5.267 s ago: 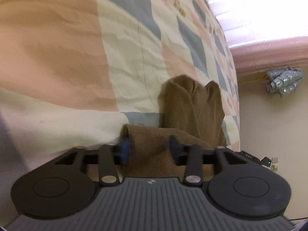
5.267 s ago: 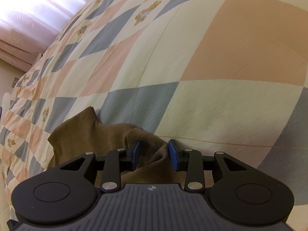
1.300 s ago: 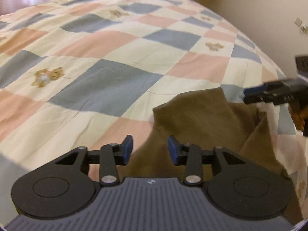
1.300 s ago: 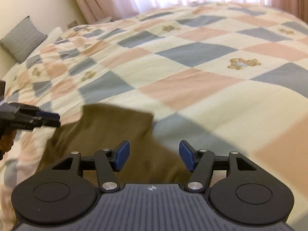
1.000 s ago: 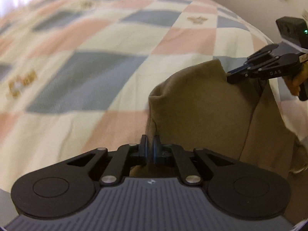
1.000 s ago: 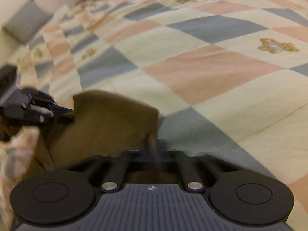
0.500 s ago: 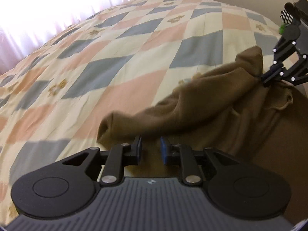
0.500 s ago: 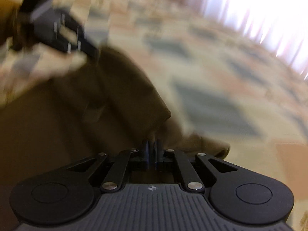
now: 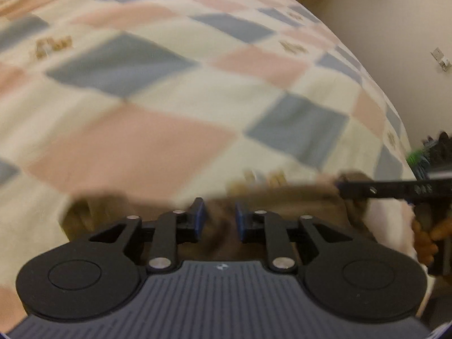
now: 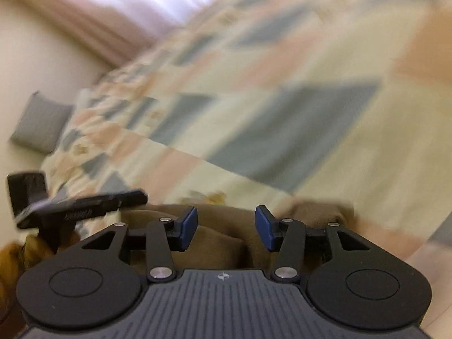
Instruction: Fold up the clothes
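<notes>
A brown garment (image 9: 296, 197) lies bunched on the checked bedspread (image 9: 169, 99), blurred by motion. My left gripper (image 9: 219, 220) hovers over its near edge. The blue pads stand a narrow gap apart, with brown cloth showing in the gap and no clear pinch. In the right wrist view the garment (image 10: 319, 212) lies in folds under my right gripper (image 10: 226, 227), whose jaws are opening; cloth sits below the gap and the pads do not press on it. Each gripper shows in the other's view: the right gripper's fingers (image 9: 381, 190) at the right, the left gripper's fingers (image 10: 84, 206) at the left.
The bedspread (image 10: 282, 113) runs far beyond the garment. A grey pillow (image 10: 39, 124) leans against the wall at the far left. A wall with a socket (image 9: 440, 59) borders the bed's right side. A hand (image 9: 423, 237) holds the right gripper's handle.
The right gripper's jaws, shut on the cloth half a second ago, now stand apart. The left jaws went from shut to a narrow gap. Both views swung, and the lifted cloth now lies low.
</notes>
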The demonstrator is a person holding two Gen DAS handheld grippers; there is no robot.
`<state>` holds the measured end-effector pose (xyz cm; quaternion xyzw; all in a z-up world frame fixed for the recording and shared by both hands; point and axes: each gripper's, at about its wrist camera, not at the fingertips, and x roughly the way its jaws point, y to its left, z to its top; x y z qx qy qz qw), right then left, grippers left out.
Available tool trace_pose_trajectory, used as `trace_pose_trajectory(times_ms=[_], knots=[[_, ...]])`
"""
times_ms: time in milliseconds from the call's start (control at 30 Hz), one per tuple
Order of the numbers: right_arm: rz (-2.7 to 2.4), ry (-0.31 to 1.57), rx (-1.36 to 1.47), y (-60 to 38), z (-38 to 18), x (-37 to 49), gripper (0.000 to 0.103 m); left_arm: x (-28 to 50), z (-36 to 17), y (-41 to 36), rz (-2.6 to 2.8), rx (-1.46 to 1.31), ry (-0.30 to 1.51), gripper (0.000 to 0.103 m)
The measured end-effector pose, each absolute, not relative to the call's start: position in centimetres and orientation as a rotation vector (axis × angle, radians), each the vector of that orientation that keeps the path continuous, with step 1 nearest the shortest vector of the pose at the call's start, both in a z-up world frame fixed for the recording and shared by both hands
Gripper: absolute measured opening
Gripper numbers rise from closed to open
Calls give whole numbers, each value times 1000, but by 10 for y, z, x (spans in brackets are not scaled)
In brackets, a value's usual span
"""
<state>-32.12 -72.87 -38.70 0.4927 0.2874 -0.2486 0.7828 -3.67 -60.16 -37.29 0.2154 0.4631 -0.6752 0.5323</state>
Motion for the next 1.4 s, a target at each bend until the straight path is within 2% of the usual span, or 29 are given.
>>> trace_pose_trajectory(times_ms=[133, 233, 433, 533, 600, 733, 900, 967, 1067, 1133, 1167, 1233, 1333, 1367, 1400], knots=[[-452, 724, 951, -696, -383, -328, 49, -52, -375, -536, -1615, 678, 1081, 18], [-456, 798, 951, -676, -380, -349, 48, -29, -367, -517, -1514, 575, 1142, 18], [-612, 609, 1063, -704, -352, -395, 51, 19, -337, -552, -1386, 222, 1162, 22], [-602, 484, 1112, -718, -347, -390, 51, 1, -338, -582, -1457, 277, 1109, 22], [-535, 466, 1129, -719, -350, -373, 51, -16, -350, -602, -1496, 325, 1122, 23], [-485, 578, 1129, -705, -374, -333, 48, -37, -376, -605, -1568, 392, 1230, 22], [-372, 719, 1075, -665, -389, -324, 45, -42, -387, -545, -1610, 498, 1294, 21], [-356, 773, 1066, -654, -388, -334, 42, -22, -380, -529, -1562, 426, 1333, 21], [-440, 742, 1080, -663, -374, -360, 44, 12, -358, -524, -1432, 306, 1277, 29], [-527, 669, 1088, -676, -359, -379, 48, 39, -354, -530, -1327, 174, 1296, 43], [-573, 631, 1091, -684, -352, -388, 50, 53, -352, -533, -1274, 109, 1305, 46], [-683, 563, 1090, -699, -344, -401, 53, 73, -355, -542, -1176, 37, 1328, 47], [-788, 534, 1120, -717, -345, -407, 63, 84, -362, -563, -1138, 59, 1371, 49], [-792, 538, 1138, -721, -348, -405, 65, 82, -367, -570, -1141, 86, 1388, 48], [-793, 545, 1157, -724, -352, -403, 67, 79, -373, -576, -1145, 114, 1406, 43]])
